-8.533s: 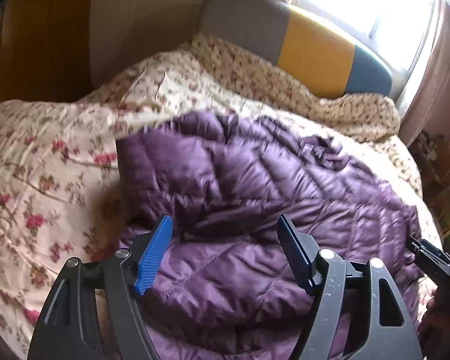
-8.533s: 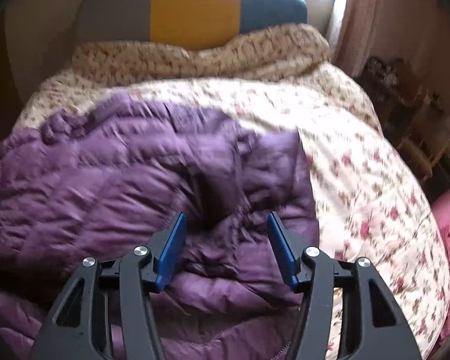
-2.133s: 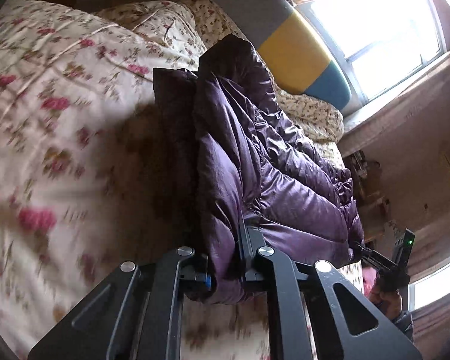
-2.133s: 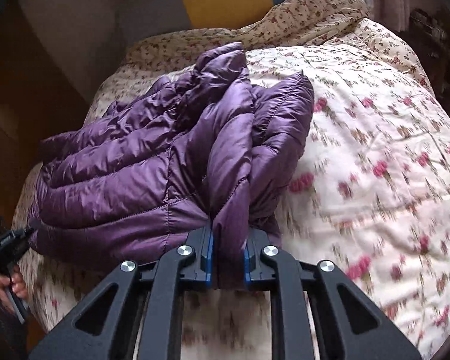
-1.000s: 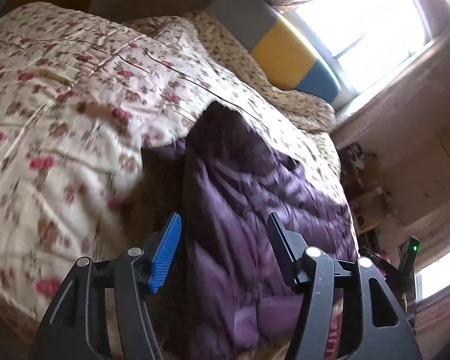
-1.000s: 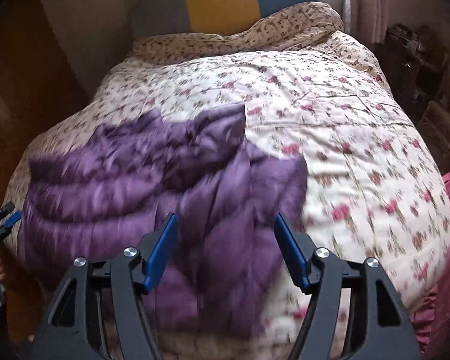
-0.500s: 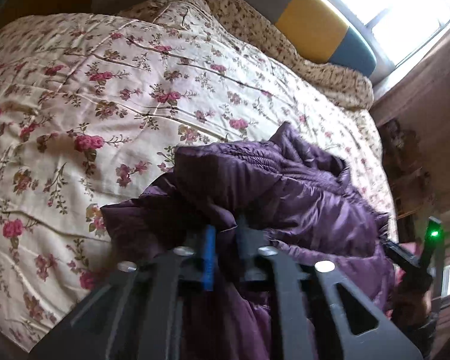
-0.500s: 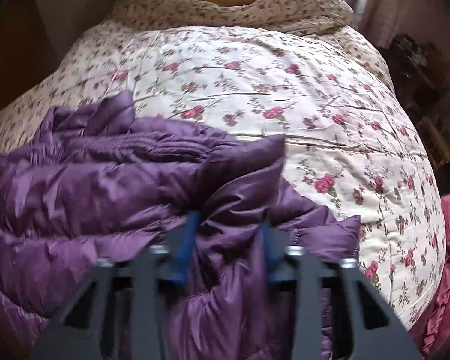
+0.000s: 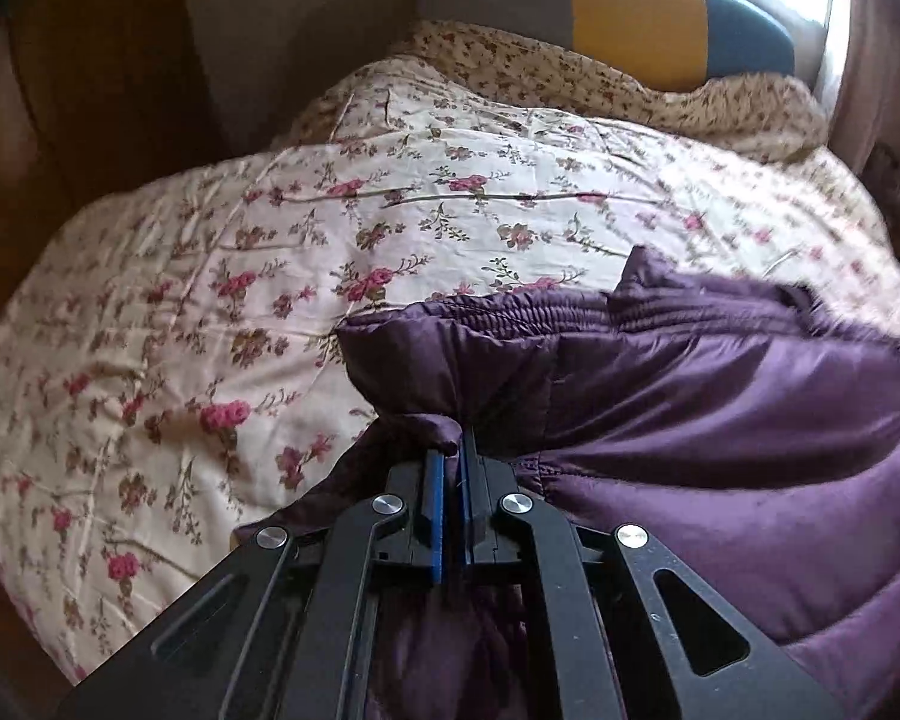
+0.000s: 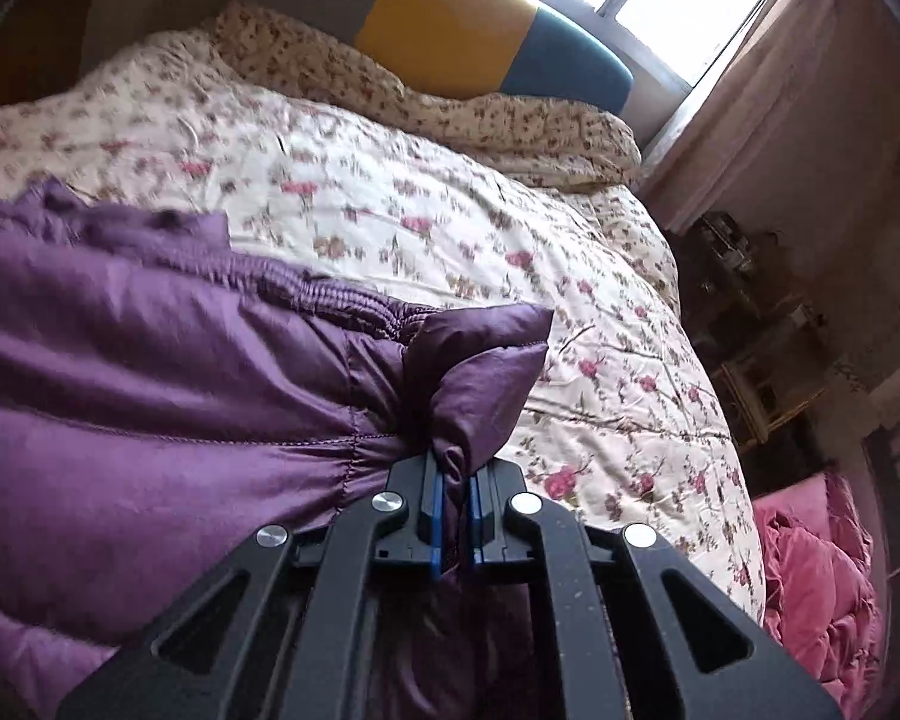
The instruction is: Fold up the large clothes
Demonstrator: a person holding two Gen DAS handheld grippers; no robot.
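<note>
At the near edge of the floral quilt (image 9: 306, 228), your left claw (image 9: 450, 468) and right claw (image 10: 457, 474) each pinch a corner of the puffy, slippery-looking purple jacket (image 9: 720, 420), likely light and soft.

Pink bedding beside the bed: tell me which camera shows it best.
The right wrist view. The pink bedding lies in a crumpled heap at the lower right, past the edge of the floral quilt. The left wrist view shows none of it; the quilt and the purple jacket fill that frame.

The left tongs (image 9: 450, 468) pinch a fold of the purple jacket (image 9: 720, 396) on the floral quilt (image 9: 210, 276)
</note>
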